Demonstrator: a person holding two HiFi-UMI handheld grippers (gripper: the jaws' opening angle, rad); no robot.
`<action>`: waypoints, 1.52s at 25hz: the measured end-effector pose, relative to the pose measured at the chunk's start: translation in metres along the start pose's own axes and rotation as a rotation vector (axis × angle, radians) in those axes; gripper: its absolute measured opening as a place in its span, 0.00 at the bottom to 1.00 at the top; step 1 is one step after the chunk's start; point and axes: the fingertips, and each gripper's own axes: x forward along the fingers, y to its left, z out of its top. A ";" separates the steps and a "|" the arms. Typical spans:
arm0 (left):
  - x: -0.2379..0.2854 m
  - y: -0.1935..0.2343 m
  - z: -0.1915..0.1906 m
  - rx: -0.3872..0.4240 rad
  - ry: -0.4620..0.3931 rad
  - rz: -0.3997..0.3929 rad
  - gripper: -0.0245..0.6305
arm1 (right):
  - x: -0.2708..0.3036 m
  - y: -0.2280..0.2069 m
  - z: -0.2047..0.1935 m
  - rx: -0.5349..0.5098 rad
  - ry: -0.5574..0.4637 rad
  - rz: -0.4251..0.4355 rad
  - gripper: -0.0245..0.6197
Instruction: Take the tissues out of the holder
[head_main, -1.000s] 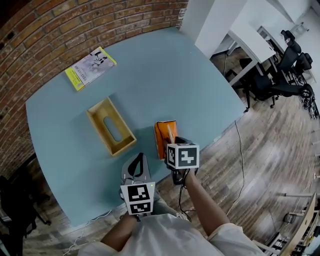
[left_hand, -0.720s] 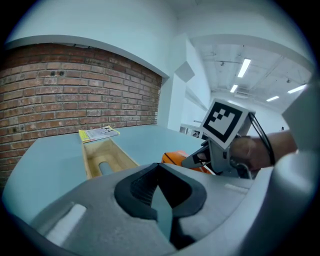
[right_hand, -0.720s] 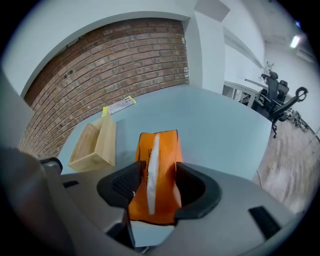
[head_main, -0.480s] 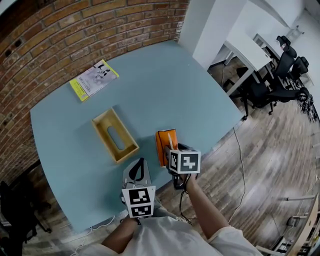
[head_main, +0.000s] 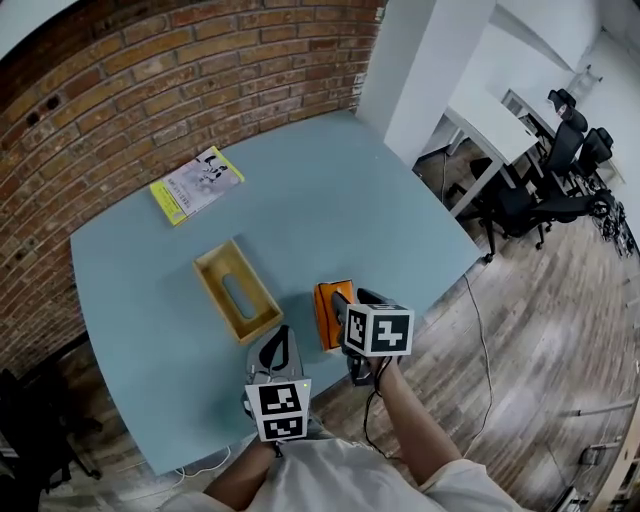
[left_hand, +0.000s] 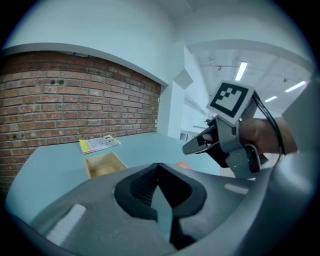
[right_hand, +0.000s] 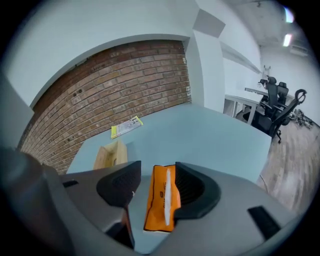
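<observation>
Jaws of the right gripper (right_hand: 157, 171) are held apart, with the orange tissue pack (right_hand: 160, 202) seen between them, unpressed.
They have just been opening. The pack is laid on the table (head_main: 330, 220), out of the wooden holder (head_main: 222, 298) and near it. Jaws of the left gripper (left_hand: 158, 167) are closed together on nothing.

text: none legible | booklet (head_main: 196, 184) print: too small | tissue pack (right_hand: 161, 202) logo: unreadable
</observation>
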 end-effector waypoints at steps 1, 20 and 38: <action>-0.001 0.003 0.003 0.000 -0.007 0.007 0.04 | -0.003 0.004 0.006 -0.005 -0.013 0.010 0.37; -0.042 0.072 0.033 -0.032 -0.076 0.144 0.04 | -0.035 0.113 0.043 -0.148 -0.170 0.192 0.36; -0.085 0.136 0.018 -0.103 -0.082 0.299 0.04 | -0.005 0.192 -0.004 -0.236 -0.121 0.296 0.14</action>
